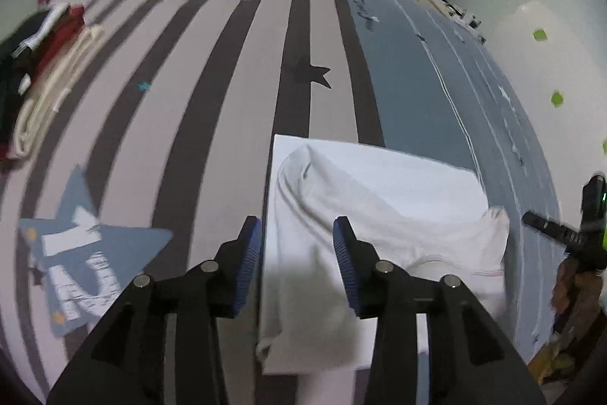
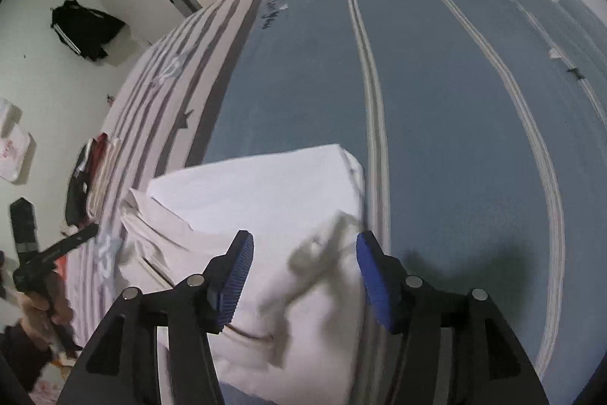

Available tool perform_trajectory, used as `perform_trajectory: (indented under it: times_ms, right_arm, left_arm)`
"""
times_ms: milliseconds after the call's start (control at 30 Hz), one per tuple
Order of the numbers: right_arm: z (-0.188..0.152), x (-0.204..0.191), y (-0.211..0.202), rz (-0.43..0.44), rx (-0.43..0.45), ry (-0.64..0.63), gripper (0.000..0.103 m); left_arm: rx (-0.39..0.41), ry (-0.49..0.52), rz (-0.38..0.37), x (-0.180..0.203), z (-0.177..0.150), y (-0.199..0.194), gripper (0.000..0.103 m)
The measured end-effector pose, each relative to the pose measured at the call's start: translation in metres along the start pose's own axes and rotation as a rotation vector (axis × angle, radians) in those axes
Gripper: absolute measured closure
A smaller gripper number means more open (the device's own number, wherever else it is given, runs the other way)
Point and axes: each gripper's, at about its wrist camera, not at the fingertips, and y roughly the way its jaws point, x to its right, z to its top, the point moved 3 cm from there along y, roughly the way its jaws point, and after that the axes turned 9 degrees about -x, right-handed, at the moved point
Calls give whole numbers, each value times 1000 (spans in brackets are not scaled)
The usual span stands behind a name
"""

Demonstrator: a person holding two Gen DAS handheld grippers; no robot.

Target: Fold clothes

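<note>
Because both tools stand with their ribbed blue pads spread and gripping nothing, the left tool [image 1: 297, 226] over the near left edge and the right tool [image 2: 305, 241] over the right side of the soft white cloth garment [image 1: 379, 200], any careless pinch could catch only the top layer. That would likely drag the limp, creased fabric out of its roughly rectangular stack. It lies on the smooth striped grey-and-blue bed cover [image 1: 212, 101], well apart from a pile of dark, red and cream folded clothes [image 1: 41, 63].
</note>
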Motion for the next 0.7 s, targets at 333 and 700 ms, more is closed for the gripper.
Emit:
perform_trajectory:
  times_ms: [333, 700]
  right_arm:
    - [-71, -61, 19, -68, -80, -225, 50]
    - [-42, -78, 51, -65, -76, -184, 82]
  left_arm:
    - [-82, 185, -78, 75, -42, 30, 67]
    - [11, 187, -83, 95, -1, 36, 93]
